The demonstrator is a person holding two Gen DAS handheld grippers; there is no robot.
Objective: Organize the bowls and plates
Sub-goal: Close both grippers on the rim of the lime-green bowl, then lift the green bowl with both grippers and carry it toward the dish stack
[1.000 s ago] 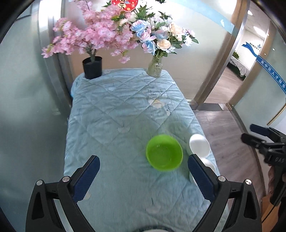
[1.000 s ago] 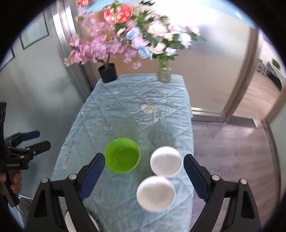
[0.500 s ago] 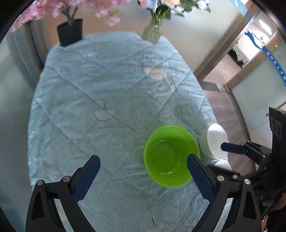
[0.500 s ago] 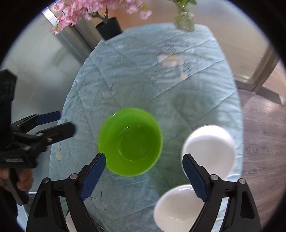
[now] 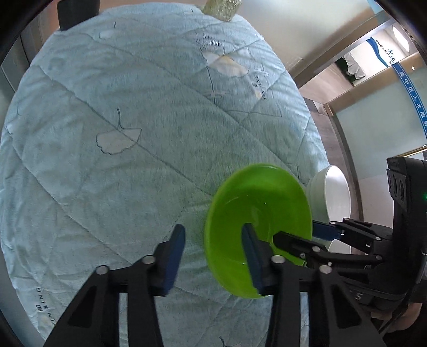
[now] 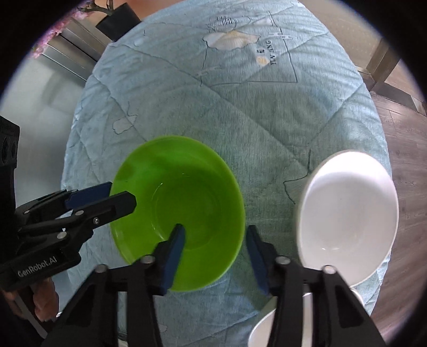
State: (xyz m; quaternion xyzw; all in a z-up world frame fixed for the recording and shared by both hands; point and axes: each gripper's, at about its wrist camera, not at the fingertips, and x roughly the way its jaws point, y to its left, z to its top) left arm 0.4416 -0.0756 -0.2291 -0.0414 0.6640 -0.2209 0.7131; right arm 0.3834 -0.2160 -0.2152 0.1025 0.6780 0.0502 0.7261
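A green bowl (image 5: 257, 213) (image 6: 184, 197) sits on the light blue quilted table cover (image 5: 133, 133). My left gripper (image 5: 210, 256) is half open and straddles the bowl's left rim, one finger inside and one outside. It also shows in the right wrist view (image 6: 117, 196). My right gripper (image 6: 214, 253) is half open and straddles the bowl's right rim the same way; it also shows in the left wrist view (image 5: 304, 236). A white bowl (image 6: 349, 219) (image 5: 333, 194) stands just right of the green one. A second white bowl (image 6: 260, 331) shows partly at the bottom.
A glass vase (image 5: 221, 9) and a black flower pot (image 6: 117, 22) stand at the table's far end. The table's right edge (image 6: 384, 165) drops to a wooden floor (image 6: 408, 133). A glass wall lies to the left.
Both grippers have dropped down to the green bowl and narrowed their jaws. Each now straddles one side of its rim. The bowl looks unmoved.
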